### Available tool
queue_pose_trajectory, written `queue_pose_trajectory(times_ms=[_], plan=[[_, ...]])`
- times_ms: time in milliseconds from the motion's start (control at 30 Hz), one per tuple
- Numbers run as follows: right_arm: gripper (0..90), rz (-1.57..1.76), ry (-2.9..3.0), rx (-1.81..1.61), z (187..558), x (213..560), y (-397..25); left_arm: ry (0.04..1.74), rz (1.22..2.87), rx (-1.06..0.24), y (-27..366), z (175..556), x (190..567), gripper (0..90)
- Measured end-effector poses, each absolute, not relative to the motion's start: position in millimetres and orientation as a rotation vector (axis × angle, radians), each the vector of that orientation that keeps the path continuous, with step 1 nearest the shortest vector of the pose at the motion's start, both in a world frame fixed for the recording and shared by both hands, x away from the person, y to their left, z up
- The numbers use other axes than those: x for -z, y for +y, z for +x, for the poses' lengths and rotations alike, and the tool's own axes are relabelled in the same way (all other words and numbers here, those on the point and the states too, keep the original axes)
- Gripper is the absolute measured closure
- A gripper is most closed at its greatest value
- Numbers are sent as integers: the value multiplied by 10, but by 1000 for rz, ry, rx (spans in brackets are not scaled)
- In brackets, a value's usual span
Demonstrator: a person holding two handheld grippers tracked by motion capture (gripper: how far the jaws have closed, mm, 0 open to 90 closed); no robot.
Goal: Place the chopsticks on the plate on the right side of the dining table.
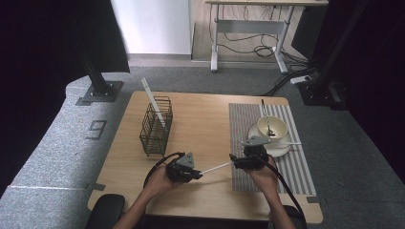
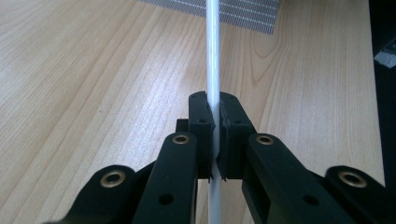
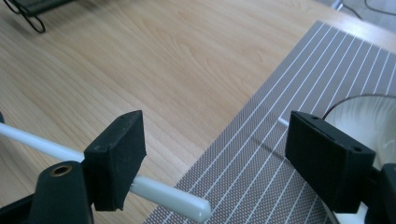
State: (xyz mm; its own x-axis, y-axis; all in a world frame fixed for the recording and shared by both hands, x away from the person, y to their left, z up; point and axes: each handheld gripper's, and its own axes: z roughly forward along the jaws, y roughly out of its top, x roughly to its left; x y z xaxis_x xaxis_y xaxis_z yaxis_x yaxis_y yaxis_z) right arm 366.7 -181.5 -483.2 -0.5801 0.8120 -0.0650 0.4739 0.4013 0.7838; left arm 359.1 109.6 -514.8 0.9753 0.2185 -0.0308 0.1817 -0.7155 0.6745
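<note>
clamping white chopstick (image 2: 213, 51) mid-shaft, left tool (image 2: 214, 135); tip between wide-open right tool (image 3: 215, 154) jaws, unheld.

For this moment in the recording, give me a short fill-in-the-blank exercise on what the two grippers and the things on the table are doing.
1. The left gripper has its jaws shut on a white ____.
2. The right gripper has its jaws ____, with the stick's tip between them.
3. Another white stick stands in the wire ____ on the table.
4. The bowl rests on a plate on the striped ____.

Missing words: stick; open; basket; placemat
</note>
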Motion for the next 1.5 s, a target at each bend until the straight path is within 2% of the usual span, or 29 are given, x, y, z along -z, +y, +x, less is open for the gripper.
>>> queue_pose_trajectory(times_ms=[400,600,833,1000,1067,1300,1500], plan=[[209,1112,2283,-968,3701,5064,-1860,242,2436,-78,1085,3582,5173,855],[190,1094,2342,-980,3683,5040,-1862,212,2475,-73,1100,3575,5172,856],[131,957,2511,-981,3579,4987,-1796,150,2536,-62,1126,3546,5134,856],[140,813,2661,-914,3491,5014,-1639,97,2570,-71,1128,3504,5094,856],[189,771,2693,-872,3454,5031,-1563,79,2574,-76,1128,3489,5083,856],[469,650,2766,-776,3375,5053,-1418,43,2573,-77,1125,3472,5077,856],[643,582,2805,-719,3346,5068,-1387,34,2567,-71,1117,3467,5088,856]])
